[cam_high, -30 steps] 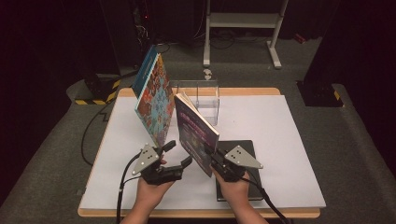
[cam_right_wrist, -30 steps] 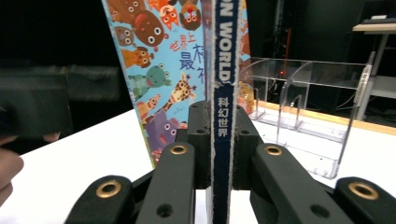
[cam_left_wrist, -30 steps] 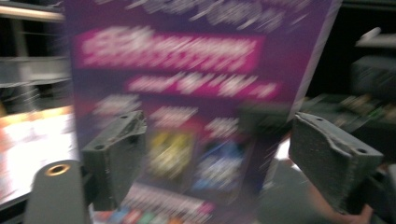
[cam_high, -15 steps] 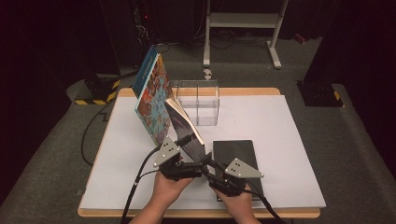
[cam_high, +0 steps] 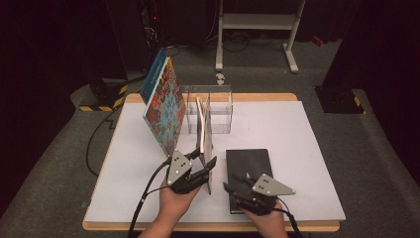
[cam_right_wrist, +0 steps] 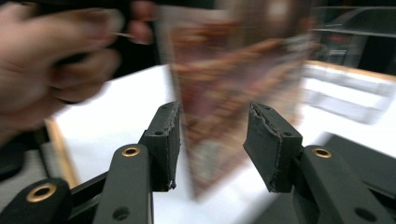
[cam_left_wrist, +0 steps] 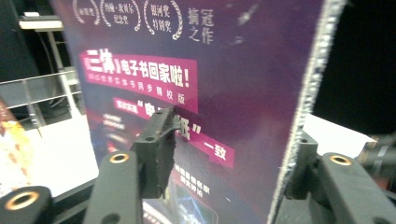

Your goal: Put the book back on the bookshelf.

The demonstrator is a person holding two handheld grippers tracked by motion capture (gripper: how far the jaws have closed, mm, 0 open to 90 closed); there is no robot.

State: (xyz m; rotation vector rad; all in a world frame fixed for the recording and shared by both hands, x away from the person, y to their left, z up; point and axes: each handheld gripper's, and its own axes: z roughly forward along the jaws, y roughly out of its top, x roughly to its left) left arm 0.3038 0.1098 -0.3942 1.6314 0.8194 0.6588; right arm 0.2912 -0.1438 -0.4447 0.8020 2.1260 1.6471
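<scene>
Your left gripper (cam_high: pixel 204 166) is clamping the purple book (cam_left_wrist: pixel 201 93), its jaws having just closed on it, holding it upright near the clear box (cam_high: pixel 218 106). Your right gripper (cam_high: pixel 235 192), jaws just parted and empty, is hovering over the black book (cam_high: pixel 250 163).

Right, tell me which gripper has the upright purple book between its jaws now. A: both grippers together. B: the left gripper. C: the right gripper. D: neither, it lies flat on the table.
B: the left gripper has its jaws on either side of the upright purple book, its pad against the cover, while the right gripper sits apart with open, empty jaws over the black book.
</scene>
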